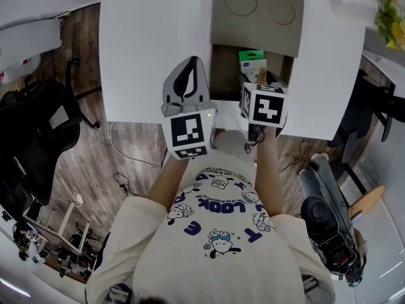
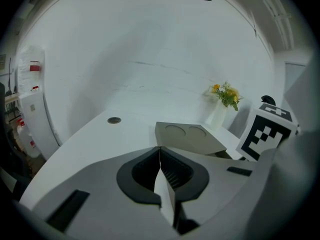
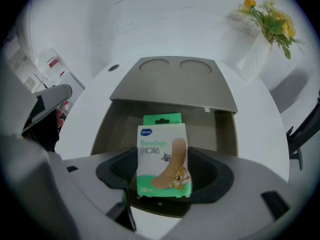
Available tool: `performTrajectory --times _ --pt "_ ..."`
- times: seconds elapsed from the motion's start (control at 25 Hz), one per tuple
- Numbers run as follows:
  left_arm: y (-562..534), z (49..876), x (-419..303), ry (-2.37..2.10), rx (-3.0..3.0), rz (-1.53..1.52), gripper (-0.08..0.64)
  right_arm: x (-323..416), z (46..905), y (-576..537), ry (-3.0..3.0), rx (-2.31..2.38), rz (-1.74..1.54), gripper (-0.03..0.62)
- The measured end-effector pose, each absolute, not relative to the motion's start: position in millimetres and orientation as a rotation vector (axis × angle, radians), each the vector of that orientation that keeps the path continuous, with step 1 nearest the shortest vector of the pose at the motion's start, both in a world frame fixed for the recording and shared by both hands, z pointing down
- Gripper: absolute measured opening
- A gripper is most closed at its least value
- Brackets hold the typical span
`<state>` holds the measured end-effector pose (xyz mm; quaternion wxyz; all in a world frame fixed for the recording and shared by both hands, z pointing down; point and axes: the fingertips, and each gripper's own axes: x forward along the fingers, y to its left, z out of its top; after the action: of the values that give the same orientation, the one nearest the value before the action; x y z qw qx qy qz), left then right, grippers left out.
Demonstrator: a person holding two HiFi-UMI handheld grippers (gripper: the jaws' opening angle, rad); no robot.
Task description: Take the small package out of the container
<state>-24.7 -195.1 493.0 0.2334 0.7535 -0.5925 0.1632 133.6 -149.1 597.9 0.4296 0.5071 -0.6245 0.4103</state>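
A grey container [image 1: 223,68] stands open on the white table [image 1: 152,43], its lid [image 1: 256,14] tipped back. The small green-and-white bandage package [image 1: 252,61] is upright over the open container, with my right gripper [image 1: 261,76] shut on its lower part. In the right gripper view the package [image 3: 163,156] stands between the jaws of my right gripper [image 3: 165,173], in front of the container's inner wall [image 3: 125,121] and lid [image 3: 172,84]. My left gripper [image 1: 188,68] hovers left of the container, jaws shut on nothing. In the left gripper view my left gripper [image 2: 160,156] points toward the lid [image 2: 187,136].
A vase of yellow flowers [image 3: 265,31] stands at the table's far right corner [image 1: 387,11]. A round cable hole [image 2: 114,120] sits in the tabletop at far left. A black chair [image 1: 31,132] and cables lie on the wooden floor left of the person.
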Motion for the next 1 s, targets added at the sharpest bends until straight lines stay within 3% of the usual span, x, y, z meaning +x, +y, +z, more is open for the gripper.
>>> performTrajectory --times 1.0 --pt "-190 418 -17 -1.654 2.243 0.296 0.015 124 508 -155 -1.732 1.465 0.902 0.293"
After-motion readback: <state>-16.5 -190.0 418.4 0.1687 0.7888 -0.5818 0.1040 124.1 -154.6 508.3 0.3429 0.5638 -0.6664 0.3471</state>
